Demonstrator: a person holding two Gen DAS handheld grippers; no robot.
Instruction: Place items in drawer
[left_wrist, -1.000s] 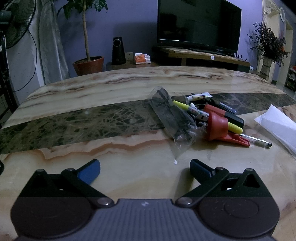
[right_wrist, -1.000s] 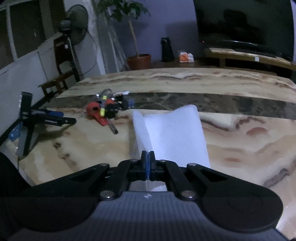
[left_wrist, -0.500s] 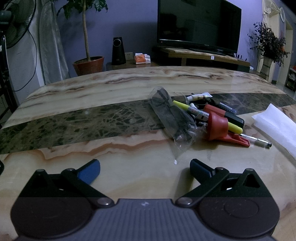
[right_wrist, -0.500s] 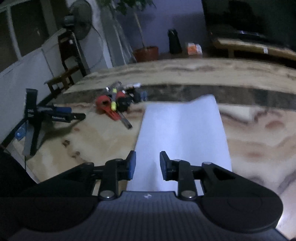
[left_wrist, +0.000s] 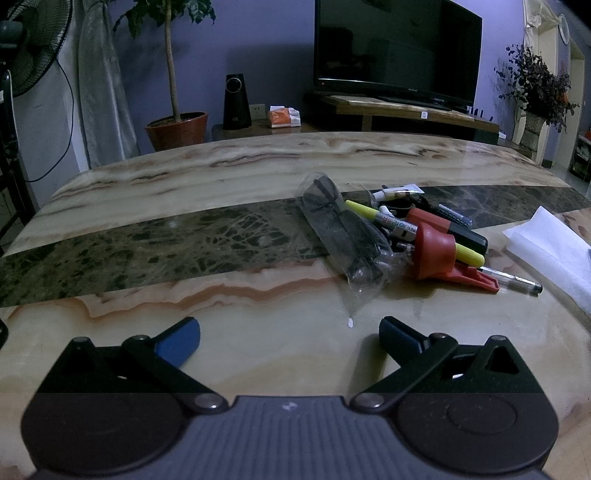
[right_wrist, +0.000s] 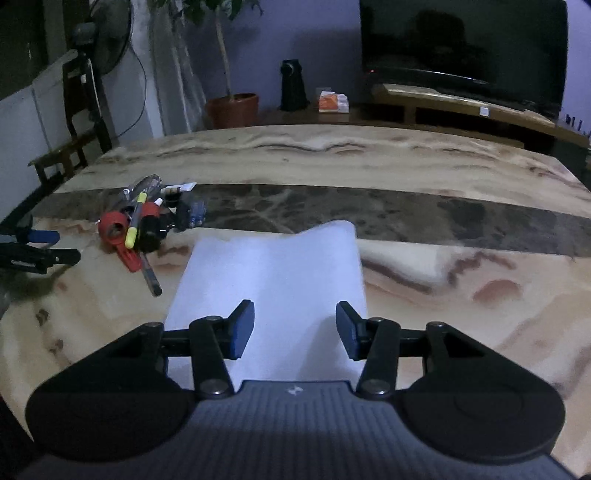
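A white foam sheet lies flat on the marble table, its far edge slightly curled; its corner also shows in the left wrist view as the white sheet. My right gripper hovers over the sheet's near end with its jaws opening and nothing pressed between them. A pile of small items sits mid-table: a red clamp, a yellow highlighter, pens, a clear bag with dark contents. My left gripper stands open over bare table, short of the pile. No drawer is in view.
The marble table has a dark green band across its middle. Beyond it stand a television, a potted plant, a speaker and a fan at the left. The left gripper shows at the left edge of the right wrist view.
My right gripper, shut on the white sheet's edge a second ago, has opened and let it go. The sheet now lies flatter on the table. The left gripper has not moved.
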